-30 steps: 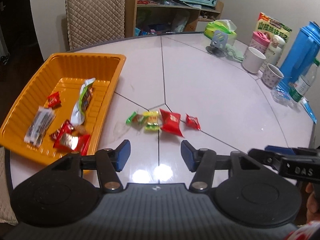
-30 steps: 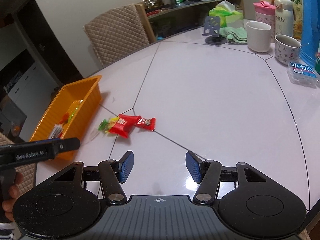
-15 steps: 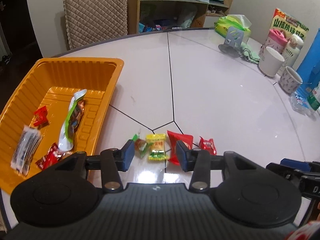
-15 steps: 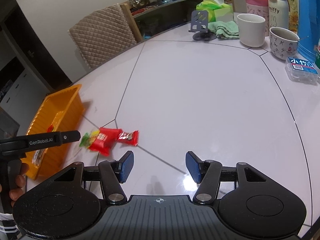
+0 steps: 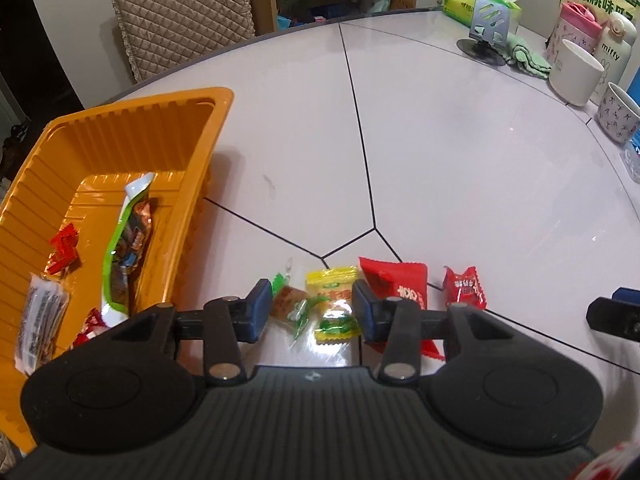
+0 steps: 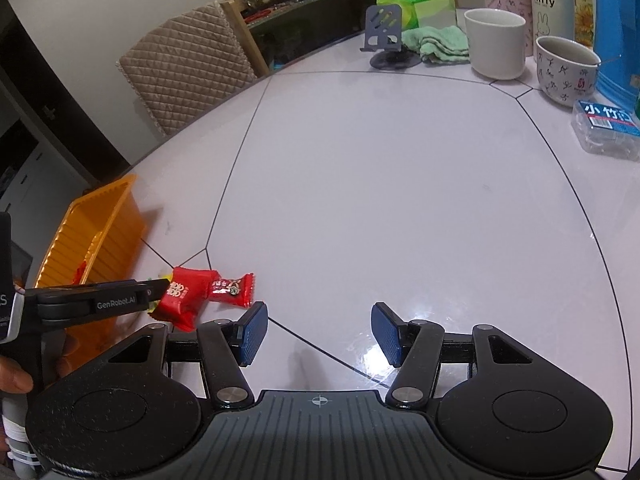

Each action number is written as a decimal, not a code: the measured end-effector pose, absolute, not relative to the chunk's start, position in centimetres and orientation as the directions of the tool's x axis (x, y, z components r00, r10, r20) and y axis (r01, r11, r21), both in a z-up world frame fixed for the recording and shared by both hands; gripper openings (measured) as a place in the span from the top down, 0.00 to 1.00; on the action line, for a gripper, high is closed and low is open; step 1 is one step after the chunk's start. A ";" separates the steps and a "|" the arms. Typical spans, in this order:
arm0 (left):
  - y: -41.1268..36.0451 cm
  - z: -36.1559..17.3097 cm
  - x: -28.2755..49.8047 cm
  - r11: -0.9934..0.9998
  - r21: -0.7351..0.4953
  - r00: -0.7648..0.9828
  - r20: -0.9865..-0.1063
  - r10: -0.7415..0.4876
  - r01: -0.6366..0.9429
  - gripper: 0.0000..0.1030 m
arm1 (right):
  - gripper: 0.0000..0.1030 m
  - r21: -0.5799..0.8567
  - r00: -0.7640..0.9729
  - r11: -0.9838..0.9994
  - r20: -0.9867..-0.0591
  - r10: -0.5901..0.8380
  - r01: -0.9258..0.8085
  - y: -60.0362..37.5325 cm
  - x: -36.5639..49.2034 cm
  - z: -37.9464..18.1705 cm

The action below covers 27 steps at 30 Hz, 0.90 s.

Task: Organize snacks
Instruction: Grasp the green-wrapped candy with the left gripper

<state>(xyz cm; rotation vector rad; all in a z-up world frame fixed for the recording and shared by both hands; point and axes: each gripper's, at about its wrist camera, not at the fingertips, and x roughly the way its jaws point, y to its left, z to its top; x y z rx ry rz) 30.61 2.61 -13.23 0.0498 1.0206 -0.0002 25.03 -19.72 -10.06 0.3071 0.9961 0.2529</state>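
We judge the pick step in hand: our left gripper [image 5: 307, 312] stands released over the table [image 5: 460, 168], its blue pads bracketing the yellow packet [image 5: 333, 304] and the green-ended candy [image 5: 289, 305]. The yellow packet lies flat, long axis running away from us, parallel to the fingers. Next we must lower, clench on one packet only, then carry it left to the orange tray [image 5: 200, 148]. Our right gripper [image 6: 319, 334] hangs released, holding nothing
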 end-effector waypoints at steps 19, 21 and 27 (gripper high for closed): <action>1.2 -12.8 25.7 0.989 -0.081 0.525 -0.841 -0.132 0.120 0.73 | 0.44 0.361 0.496 0.928 -0.792 0.356 -0.089 -18.9 25.6 -11.1; 1.9 -12.4 25.3 0.992 -0.093 0.533 -0.837 -0.124 0.084 0.73 | 0.44 0.363 0.494 0.927 -0.791 0.361 -0.096 -18.7 25.6 -11.1; 3.4 -12.4 25.6 0.995 -0.102 0.522 -0.848 -0.095 0.016 0.70 | 0.44 0.371 0.487 0.920 -0.785 0.382 -0.124 -17.8 25.6 -11.1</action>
